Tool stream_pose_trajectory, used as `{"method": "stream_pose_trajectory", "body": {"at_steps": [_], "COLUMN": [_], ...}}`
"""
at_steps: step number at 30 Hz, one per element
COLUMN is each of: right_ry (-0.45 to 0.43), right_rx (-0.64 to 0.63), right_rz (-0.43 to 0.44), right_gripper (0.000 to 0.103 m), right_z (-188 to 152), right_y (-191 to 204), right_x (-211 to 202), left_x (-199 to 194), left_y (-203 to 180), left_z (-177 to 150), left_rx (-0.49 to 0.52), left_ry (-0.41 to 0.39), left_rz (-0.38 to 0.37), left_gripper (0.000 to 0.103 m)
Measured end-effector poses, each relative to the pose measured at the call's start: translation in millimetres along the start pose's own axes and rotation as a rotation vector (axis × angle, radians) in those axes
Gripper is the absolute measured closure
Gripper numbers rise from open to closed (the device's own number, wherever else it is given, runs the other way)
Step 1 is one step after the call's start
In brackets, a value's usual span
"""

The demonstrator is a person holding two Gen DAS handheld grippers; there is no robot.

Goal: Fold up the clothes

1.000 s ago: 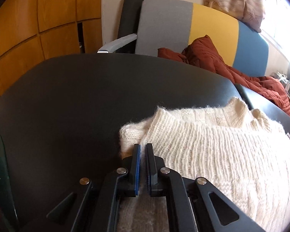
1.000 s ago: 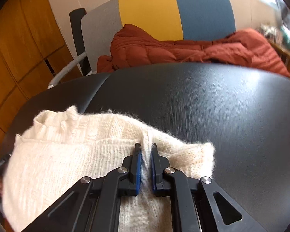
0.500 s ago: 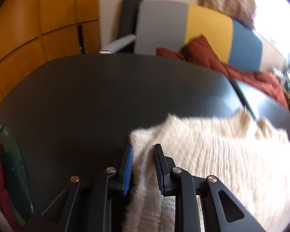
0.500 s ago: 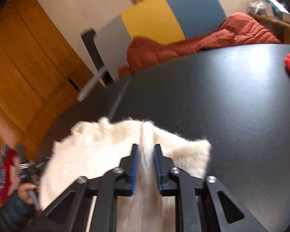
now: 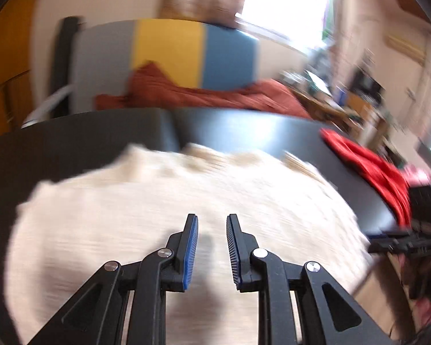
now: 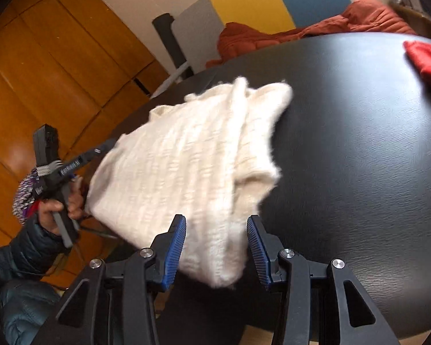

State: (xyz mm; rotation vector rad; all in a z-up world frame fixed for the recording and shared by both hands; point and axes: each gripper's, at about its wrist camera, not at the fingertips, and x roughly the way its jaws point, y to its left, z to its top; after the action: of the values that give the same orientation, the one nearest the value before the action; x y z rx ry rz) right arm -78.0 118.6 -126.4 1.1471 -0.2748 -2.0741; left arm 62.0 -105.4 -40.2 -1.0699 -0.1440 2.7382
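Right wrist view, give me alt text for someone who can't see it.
A cream knit sweater lies folded on a black table, its near end between the open right tool. The left tool, in a hand, is at its far side.

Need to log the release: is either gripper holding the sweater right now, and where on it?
Nothing is held. Both the left gripper and right gripper have just been opening; the cream sweater lies loose between their jaws.

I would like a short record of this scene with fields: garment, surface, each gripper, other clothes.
garment: cream knit sweater, folded, partly over the near table edge
surface: black table
left gripper: open above the sweater, nothing between the pads
right gripper: jaws just opening, sweater edge between them, not pressed
other clothes: red garment on the far table side
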Motion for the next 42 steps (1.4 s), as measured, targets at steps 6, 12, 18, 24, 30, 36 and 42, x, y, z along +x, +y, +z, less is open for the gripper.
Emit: {"method": "stream_pose_trajectory", "body": {"at_steps": [6, 12, 18, 24, 30, 36, 42], "right_ry": [0.085, 0.229, 0.144, -0.021, -0.052, -0.036, -0.013], "right_rx": [-0.125, -0.300, -0.228, -0.198, -0.173, -0.167, -0.223], "right_rz": [-0.011, -0.101, -0.094, -0.090, -0.078, -0.107, -0.159], "right_gripper": [0.091, 0.093, 0.086, 0.079, 0.064, 0.054, 0.050], "right_z": [-3, -17, 5, 40, 72, 90, 106], "right_y": [12, 20, 22, 36, 58, 64, 76], "right_x": [9, 8, -12, -11, 50, 82, 103], "left_x": [33, 39, 13, -26, -28, 12, 26], "left_y": [-31, -24, -1, 59, 110, 121, 126], "left_z": [-7, -10, -7, 3, 22, 33, 17], "left_rx": [0.088, 0.024, -0.035, -0.050, -0.051, 0.006, -0.034], "left_ry": [0.085, 0.088, 0.057, -0.014, 0.020, 0.135, 0.103], "left_rz": [0.008, 0.019, -0.011, 0.124, 0.166, 0.108, 0.111], "left_gripper": [0.082, 0.080, 0.080, 0.070, 0.058, 0.050, 0.078]}}
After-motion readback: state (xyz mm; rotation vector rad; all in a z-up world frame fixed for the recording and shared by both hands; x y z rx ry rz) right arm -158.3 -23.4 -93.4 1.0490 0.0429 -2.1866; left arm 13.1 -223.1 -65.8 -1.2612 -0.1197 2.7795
